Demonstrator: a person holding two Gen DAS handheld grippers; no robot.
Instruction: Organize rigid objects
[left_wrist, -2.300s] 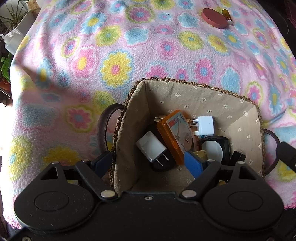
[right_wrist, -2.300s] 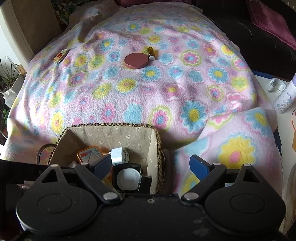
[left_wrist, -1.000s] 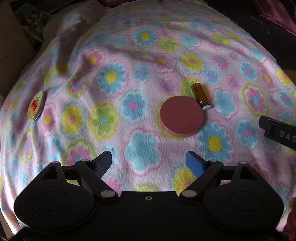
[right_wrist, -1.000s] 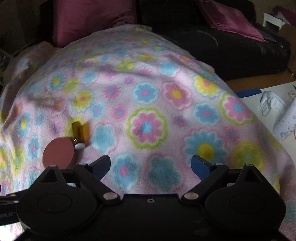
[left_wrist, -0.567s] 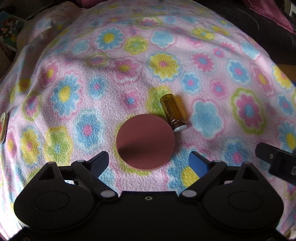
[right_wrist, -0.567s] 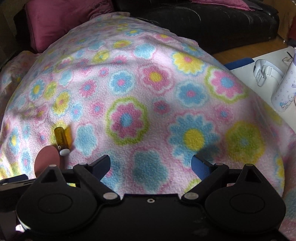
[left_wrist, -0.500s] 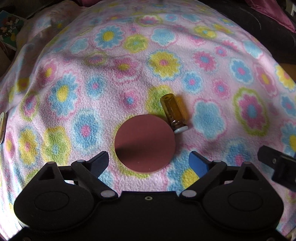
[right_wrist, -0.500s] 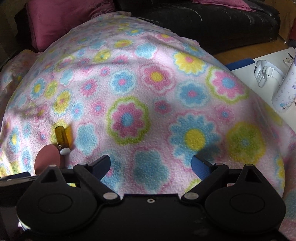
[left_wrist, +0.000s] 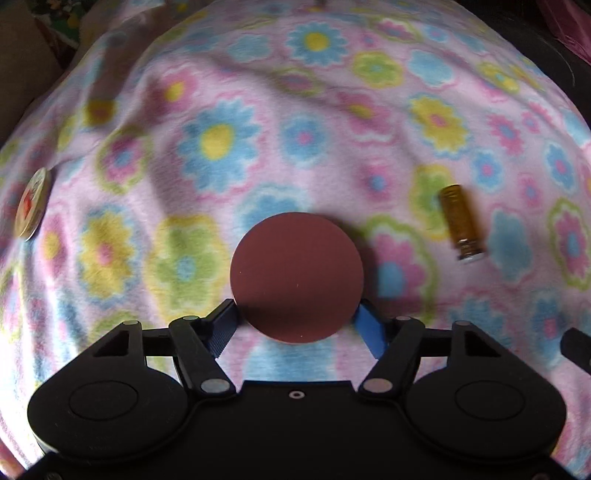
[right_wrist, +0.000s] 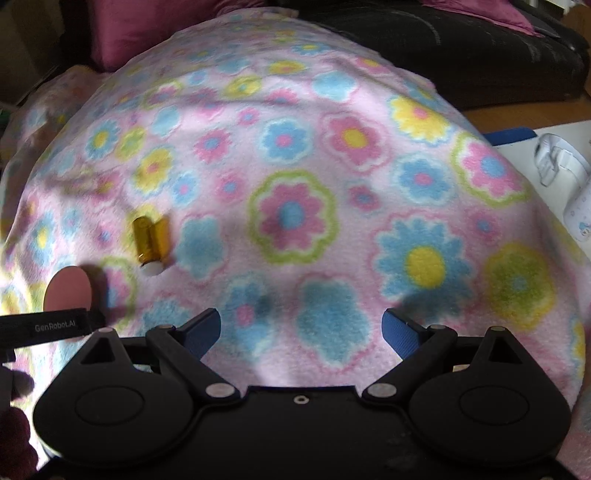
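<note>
A flat maroon disc (left_wrist: 295, 273) lies on the flowered fleece blanket (left_wrist: 221, 147), between the blue pads of my left gripper (left_wrist: 297, 314). The jaws are closing, and both pads touch the disc's rim at its near half. An amber vial (left_wrist: 461, 225) with a white cap lies on its side to the disc's right, apart from it. In the right wrist view the vial (right_wrist: 149, 240) and the disc (right_wrist: 68, 288) sit at the far left. My right gripper (right_wrist: 301, 325) hangs open over bare blanket, with nothing between its fingers.
A round badge (left_wrist: 33, 203) with a red mark rests near the blanket's left edge. A black sofa (right_wrist: 461, 55) and a magenta cushion (right_wrist: 155, 29) stand behind. A white surface with a white bottle (right_wrist: 580, 214) is at the right.
My left gripper moved down and forward onto the maroon disc, and its jaws narrowed around it. The right gripper stayed open and hardly shifted.
</note>
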